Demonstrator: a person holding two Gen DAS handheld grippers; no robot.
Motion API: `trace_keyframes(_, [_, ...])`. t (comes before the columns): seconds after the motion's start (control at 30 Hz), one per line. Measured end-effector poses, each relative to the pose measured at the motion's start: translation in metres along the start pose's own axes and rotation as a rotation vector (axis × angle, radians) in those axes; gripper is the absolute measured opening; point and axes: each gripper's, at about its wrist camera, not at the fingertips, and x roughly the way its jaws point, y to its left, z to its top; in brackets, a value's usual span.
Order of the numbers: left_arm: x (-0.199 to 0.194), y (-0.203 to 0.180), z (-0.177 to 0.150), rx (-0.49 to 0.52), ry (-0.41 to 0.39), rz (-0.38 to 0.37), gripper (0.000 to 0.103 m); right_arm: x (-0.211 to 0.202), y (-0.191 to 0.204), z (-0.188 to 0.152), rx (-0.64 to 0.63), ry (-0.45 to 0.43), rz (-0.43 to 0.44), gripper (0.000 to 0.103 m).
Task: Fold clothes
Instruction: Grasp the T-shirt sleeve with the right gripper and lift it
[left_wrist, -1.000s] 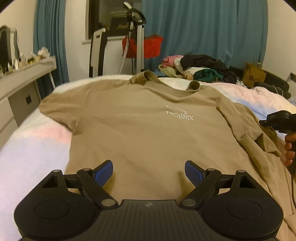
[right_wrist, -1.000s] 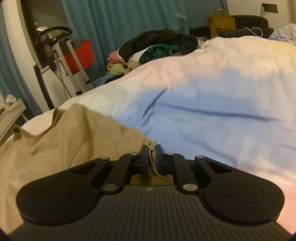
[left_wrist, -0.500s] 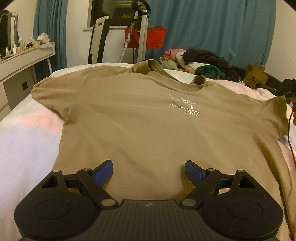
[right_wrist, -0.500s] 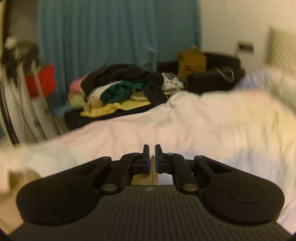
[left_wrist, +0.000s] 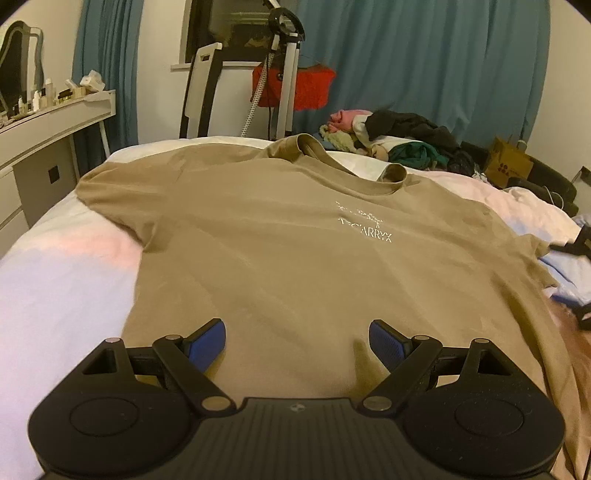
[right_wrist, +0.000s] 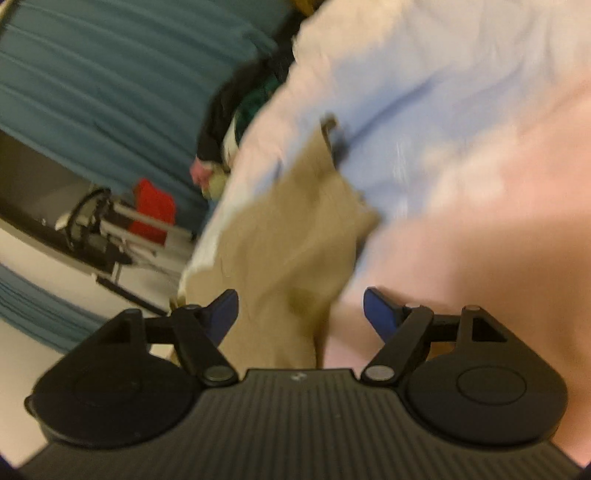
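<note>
Left wrist view faces up the T-shirt; right tilted, blurred, shares it

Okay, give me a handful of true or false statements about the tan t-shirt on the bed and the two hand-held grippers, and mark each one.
1. The tan t-shirt lies spread on the bed, logo side up. True.
2. The left hand-held gripper is shut on the hem. False: its jaws stand open, gripping nothing.
3. The right hand-held gripper is open. True.
4. The curtain is red. False: it is blue-green.
5. The clothes pile lies beyond the collar. True.
</note>
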Motion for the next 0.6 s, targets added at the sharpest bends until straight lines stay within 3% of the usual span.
trace_keyframes(0.17, [-0.020,0.002,-0.007,-0.050,0.004,-0.001,0.087,0.021,0.007,-0.013,-0.045,0.009,0.043,0.077])
trace_keyframes(0.3, [-0.031,0.004,-0.010,-0.073,-0.006,0.018,0.087,0.037,0.006,-0.015,-0.115,-0.082,0.073,0.077])
trace_keyframes(0.43, [-0.027,0.006,-0.009,-0.085,-0.010,0.050,0.087,0.058,0.005,-0.001,-0.059,-0.177,0.138,0.076])
trace_keyframes(0.57, [-0.015,0.006,-0.005,-0.080,-0.013,0.077,0.087,0.085,0.015,0.026,-0.099,-0.202,0.108,0.061])
trace_keyframes(0.6, [-0.010,0.006,-0.005,-0.082,-0.006,0.078,0.087,0.093,0.018,0.033,-0.114,-0.203,0.090,0.051])
